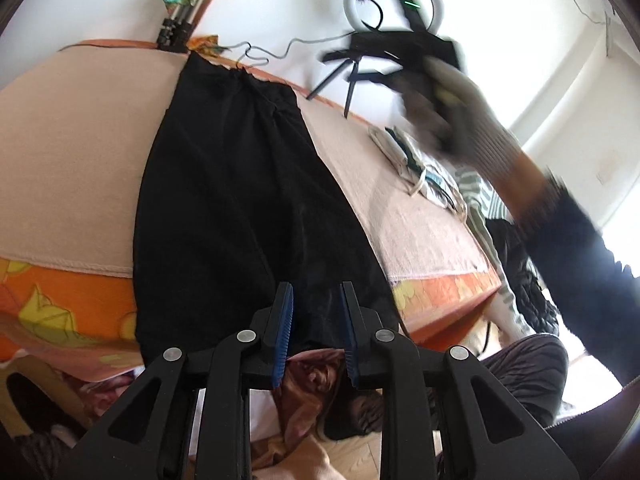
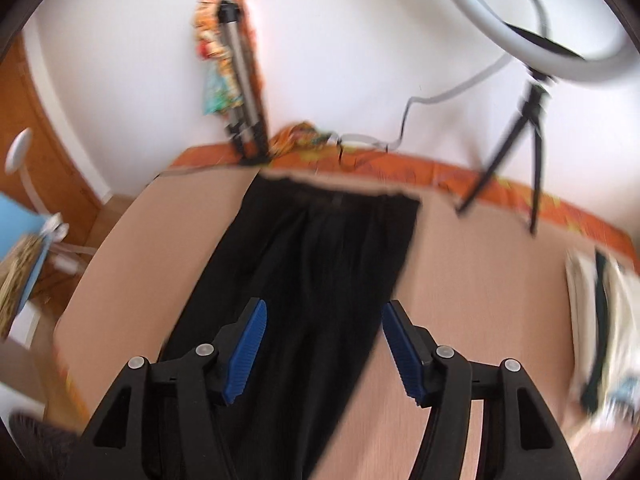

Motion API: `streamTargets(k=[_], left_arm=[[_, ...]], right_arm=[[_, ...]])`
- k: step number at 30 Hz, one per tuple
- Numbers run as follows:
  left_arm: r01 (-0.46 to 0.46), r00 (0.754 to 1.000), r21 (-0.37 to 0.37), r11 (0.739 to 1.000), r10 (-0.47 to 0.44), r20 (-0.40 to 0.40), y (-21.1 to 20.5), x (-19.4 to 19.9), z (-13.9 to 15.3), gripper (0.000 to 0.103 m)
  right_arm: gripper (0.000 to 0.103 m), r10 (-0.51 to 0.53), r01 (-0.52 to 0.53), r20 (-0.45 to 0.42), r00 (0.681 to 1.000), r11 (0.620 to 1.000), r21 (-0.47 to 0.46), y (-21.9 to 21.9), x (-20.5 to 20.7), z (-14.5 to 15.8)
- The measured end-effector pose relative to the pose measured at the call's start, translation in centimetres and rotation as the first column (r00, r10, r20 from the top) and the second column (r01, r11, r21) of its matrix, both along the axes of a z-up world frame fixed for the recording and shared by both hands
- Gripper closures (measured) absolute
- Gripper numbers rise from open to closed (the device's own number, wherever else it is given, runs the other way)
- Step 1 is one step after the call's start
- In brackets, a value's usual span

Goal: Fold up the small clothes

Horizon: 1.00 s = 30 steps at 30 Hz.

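Note:
A long black garment [image 1: 240, 200] lies stretched flat on a beige cloth [image 1: 72, 160] that covers the bed, and its near end hangs over the front edge. My left gripper [image 1: 316, 292] sits at that near end, blue pads a small gap apart and nothing pinched between them. In the right wrist view the same black garment [image 2: 320, 260] runs away from me. My right gripper [image 2: 325, 308] hovers open above its near half, jaws wide, empty. The person's right hand and dark sleeve [image 1: 560, 248] cross the left wrist view as a blur.
A pile of folded clothes [image 1: 416, 160] [image 2: 600, 320] sits on the bed's right side, with a striped garment [image 1: 480, 200] and dark clothes [image 1: 528, 292] beyond the edge. A ring light on a tripod [image 1: 394, 4] [image 2: 532, 40] stands at the back. An orange patterned sheet [image 1: 60, 304] shows underneath.

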<state>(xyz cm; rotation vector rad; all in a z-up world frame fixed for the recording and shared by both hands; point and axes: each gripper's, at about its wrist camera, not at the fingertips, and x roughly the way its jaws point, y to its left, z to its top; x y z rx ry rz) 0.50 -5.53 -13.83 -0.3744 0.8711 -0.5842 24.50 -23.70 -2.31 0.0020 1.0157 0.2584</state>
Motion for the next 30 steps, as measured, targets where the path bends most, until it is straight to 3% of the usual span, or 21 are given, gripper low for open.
streamTargets(k=[7,10,14,19,21,24,30], left_arm=[[0.166,0.986,0.14,0.976,-0.161,-0.047,-2.8,1.9,-0.2,0.08],[0.177,0.984,0.192,0.965,-0.169,-0.058,-3.8,1.8,-1.0,0.08],[0.188,0.981,0.193,0.963,-0.176,-0.078,-4.5,1.8,-1.6,0.08],[0.187,0.982,0.217,0.958,-0.18,-0.053,-5.1,1.6,-1.5,0.081],[0.191,0.982,0.214,0.958,-0.185,-0.048,-4.8,1.3,-1.4,0.091],[0.196,0.981,0.208,0.958,-0.191,-0.044,-4.9,1.4,-1.5,0.094],[0.188,0.982,0.195,0.963,-0.18,-0.055,-4.6,1.6,-1.9,0.097]], right_arm=[[0.044,0.016,-0.016,-0.044,0.999,1.0,0.008,-2.4,-14.0,-1.6],[0.044,0.038,-0.036,-0.076,0.996,0.999,0.03,-2.3,-19.1,-2.9],[0.044,0.073,-0.065,-0.119,0.99,0.996,0.068,-1.6,-23.6,-4.5],[0.044,0.125,-0.117,-0.164,0.979,0.991,0.059,-0.1,-26.3,-6.8],[0.044,0.154,-0.15,-0.171,0.973,0.988,0.036,0.8,-27.1,-7.5],[0.047,0.201,-0.201,-0.186,0.962,0.979,0.016,2.6,-28.0,-8.4],[0.055,0.163,-0.173,-0.221,0.962,0.985,-0.024,2.9,-27.8,-9.7]])
